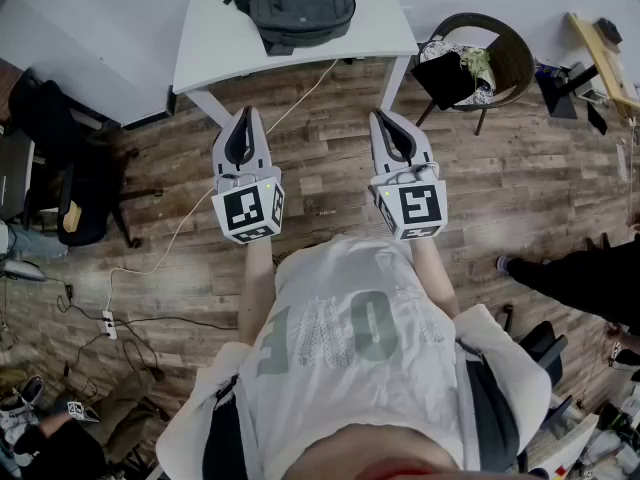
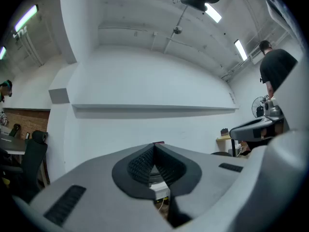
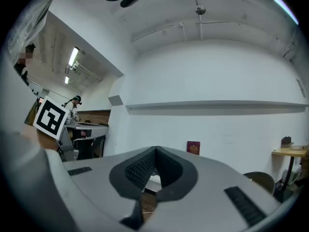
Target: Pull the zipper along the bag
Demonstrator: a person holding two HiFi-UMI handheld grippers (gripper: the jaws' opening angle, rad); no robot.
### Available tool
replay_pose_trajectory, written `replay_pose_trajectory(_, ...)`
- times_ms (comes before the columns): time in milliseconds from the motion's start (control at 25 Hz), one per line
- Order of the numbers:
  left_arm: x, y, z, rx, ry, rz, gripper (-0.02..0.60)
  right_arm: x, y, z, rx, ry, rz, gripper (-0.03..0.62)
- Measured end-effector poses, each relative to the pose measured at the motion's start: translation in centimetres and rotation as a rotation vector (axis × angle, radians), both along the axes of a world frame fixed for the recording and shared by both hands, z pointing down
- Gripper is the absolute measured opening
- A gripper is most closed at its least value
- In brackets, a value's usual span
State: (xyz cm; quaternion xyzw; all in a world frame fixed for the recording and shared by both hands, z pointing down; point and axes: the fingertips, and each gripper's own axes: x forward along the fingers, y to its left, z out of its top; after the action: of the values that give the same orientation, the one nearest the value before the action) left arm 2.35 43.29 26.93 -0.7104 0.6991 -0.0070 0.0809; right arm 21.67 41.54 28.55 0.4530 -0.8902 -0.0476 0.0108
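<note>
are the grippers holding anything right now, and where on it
Nothing is held. The left gripper and right gripper are both shut and empty, short of the table where the bag lies untouched.

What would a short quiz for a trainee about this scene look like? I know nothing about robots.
1. True or false: the backpack lies on the white table.
2. The left claw is: A) wide open, B) shut and empty, C) shut on a strap.
3. What is the right claw touching?
Key: 1 true. 2 B. 3 Nothing: shut and empty, it is held in the air short of the table, apart from the backpack.
</note>
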Motion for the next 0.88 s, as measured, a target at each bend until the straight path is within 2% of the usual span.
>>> replay_pose_trajectory(240,0.1,-0.2,0.3,0.005,-0.008,0.002,0.025,0.1,-0.4,0.7,-0.003,-0.003,-0.001,0.028)
replay_pose_trajectory(440,0.5,-0.5,1.0,-0.002,0.013,0.017,0.025,0.1,-0.4,1.1,-0.025,-0.060,-0.024,0.028)
replay_pose_trajectory(880,0.1,-1.6,3.7,-0.038,0.043,0.037,0.025,-0.4,-1.0,4.6,-0.095,-0.019,-0.019,0.028)
